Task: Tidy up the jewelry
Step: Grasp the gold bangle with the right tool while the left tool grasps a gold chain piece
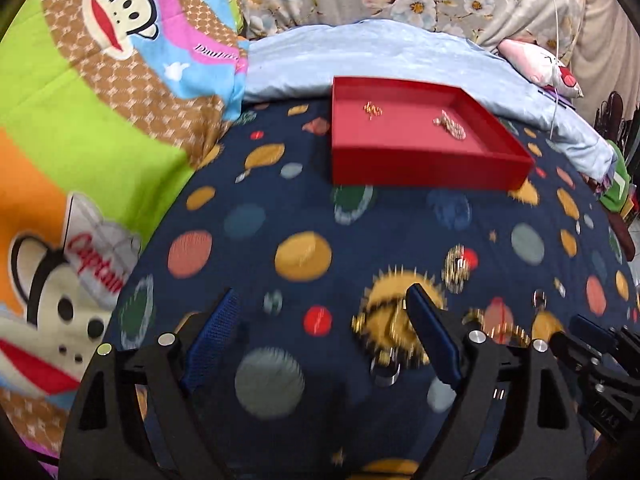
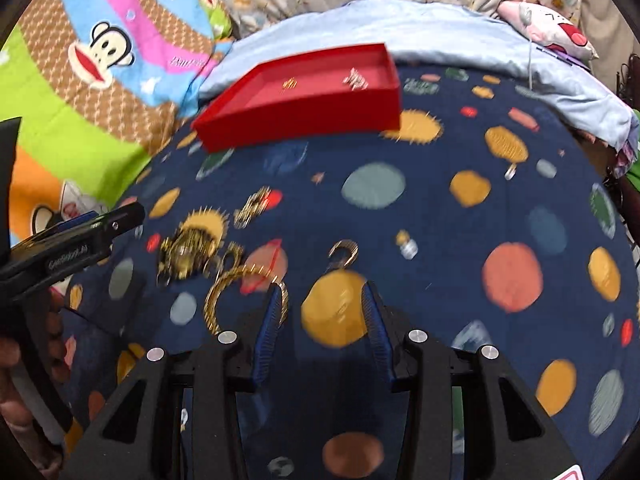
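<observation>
Bed (image 1: 400, 216), covered by a navy planet-print sheet, carries everything. A monkey-print blanket (image 1: 80, 120) lies along its left edge; a pale blue quilt (image 1: 380, 52) runs across the far edge.

Red tray (image 1: 420, 160) sits near the far edge of the bed, just in front of the quilt. The left wrist view looks into it more squarely; the right wrist view shows it skewed, with the long front wall (image 2: 300, 120) facing the camera. Inside, well apart: a small gold piece (image 1: 373, 110) and a pale beaded piece (image 1: 450, 124). Both are blurred.

Loose jewelry lies on the sheet near the bed's middle. The right wrist view alone shows a gold bangle (image 2: 216, 300) just beside the right tool (image 2: 320, 304), a gold hoop (image 2: 344, 252) just ahead of that tool, and a small silvery item (image 2: 408, 246) to the hoop's right. Both views show a tangled gold cluster (image 2: 188, 252) and a smaller gold chain piece (image 2: 252, 208) beyond it.

Left tool (image 1: 320, 308): jaws spread wide, nothing between them; the gold cluster lies beside its right finger. Right tool: jaws parted, holding nothing.
</observation>
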{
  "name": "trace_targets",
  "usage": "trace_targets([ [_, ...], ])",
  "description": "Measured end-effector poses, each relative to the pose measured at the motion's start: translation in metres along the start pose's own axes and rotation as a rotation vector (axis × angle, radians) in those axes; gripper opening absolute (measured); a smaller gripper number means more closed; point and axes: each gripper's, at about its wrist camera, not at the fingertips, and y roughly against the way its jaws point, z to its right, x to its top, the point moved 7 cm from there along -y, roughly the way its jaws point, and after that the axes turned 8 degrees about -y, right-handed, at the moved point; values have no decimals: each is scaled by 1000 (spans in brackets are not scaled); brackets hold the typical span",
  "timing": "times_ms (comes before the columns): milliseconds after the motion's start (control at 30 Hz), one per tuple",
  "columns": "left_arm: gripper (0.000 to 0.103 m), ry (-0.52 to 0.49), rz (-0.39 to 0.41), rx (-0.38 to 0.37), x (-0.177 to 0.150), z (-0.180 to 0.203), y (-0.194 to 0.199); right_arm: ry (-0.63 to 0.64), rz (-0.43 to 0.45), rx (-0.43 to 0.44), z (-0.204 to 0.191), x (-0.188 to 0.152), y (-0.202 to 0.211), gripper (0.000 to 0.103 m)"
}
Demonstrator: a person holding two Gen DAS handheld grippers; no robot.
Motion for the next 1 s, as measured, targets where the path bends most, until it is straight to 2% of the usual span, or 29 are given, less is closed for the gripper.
trace_targets([
  [67, 83, 7, -7, 14, -11, -1, 2, 0, -3, -2, -6, -4, -3, 38],
  [233, 83, 40, -33, -7, -29, -3, 7, 18, -1, 8, -20, -7, -4, 38],
  [300, 83, 47, -31, 2, -32, -5, 9, 25, -3, 10, -27, -9, -5, 42],
  [367, 83, 44, -28, 6, -33, -6, 12, 36, 3, 6, -34, -11, -6, 57],
  [433, 87, 43, -28, 11, -33, -8, 13, 48, 15, -5, -39, -10, -6, 64],
  [767, 89, 53, -53, 8, -41, -15, 7, 102, -13, -52, -53, -16, -27, 64],
  [867, 89, 55, -60, 3, -42, -16, 5, 126, -3, -82, -52, -16, -27, 58],
  [1000, 89, 53, -68, -15, -41, -11, 1, 119, -6, -78, -48, -17, -24, 58],
])
